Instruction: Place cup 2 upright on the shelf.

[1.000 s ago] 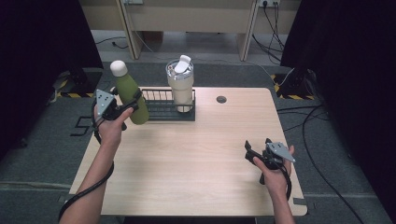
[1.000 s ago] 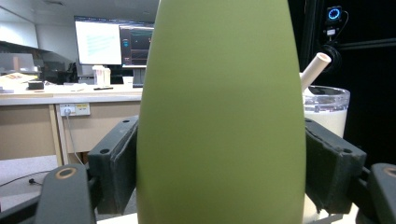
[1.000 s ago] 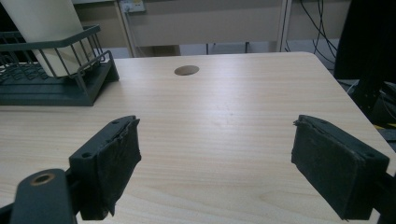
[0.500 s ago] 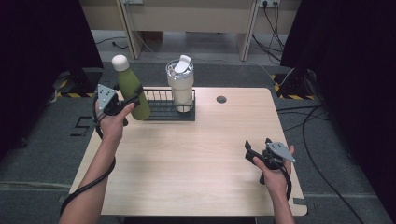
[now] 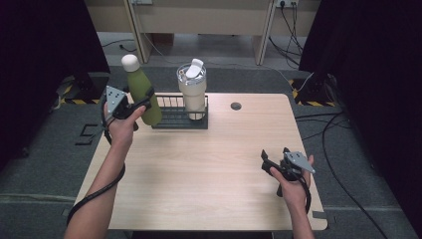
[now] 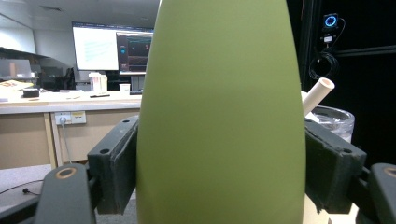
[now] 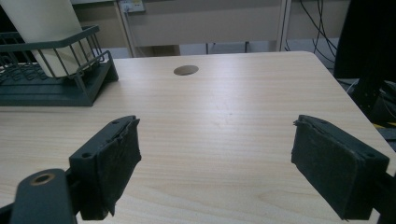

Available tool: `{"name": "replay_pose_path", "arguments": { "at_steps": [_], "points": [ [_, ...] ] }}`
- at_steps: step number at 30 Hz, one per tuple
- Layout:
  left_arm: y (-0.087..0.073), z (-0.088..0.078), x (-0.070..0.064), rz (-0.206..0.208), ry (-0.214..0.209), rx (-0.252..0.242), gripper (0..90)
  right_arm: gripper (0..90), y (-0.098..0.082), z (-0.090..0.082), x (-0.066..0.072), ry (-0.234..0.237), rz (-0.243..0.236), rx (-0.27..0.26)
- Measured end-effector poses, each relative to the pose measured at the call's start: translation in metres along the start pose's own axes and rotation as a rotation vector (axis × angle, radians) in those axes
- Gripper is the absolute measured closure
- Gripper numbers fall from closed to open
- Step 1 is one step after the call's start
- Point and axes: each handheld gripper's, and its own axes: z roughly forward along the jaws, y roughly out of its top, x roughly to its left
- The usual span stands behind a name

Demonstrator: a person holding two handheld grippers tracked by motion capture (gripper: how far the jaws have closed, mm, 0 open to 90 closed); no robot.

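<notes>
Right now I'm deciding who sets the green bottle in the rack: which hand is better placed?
Left. Its claw is shut on the bottle, right beside the rack. The right claw is open, holding nothing, low over the table's near right part, far from the rack.

bottle (image 6: 219, 116) top beyond frame edge

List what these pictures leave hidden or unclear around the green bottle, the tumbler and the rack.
- Green bottle: its base, in the high view, is behind the left tongs; the left gripper view cuts off its top and bottom.
- Tumbler: its contents are covered by the lid; the right gripper view crops its upper part.
- Rack: its left end sits behind the bottle in the high view.
- Monitor: its text is too small.
</notes>
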Motion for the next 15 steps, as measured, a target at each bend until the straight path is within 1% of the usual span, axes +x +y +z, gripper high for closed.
{"name": "replay_pose_path", "arguments": {
  "at_steps": [15],
  "points": [
    [0.005, 0.011, -0.002, -0.008, -0.006, -0.008, 22.6, 15.3, 0.0, 0.0, 0.0, 0.002, -0.001, 0.002]
  ]
}}
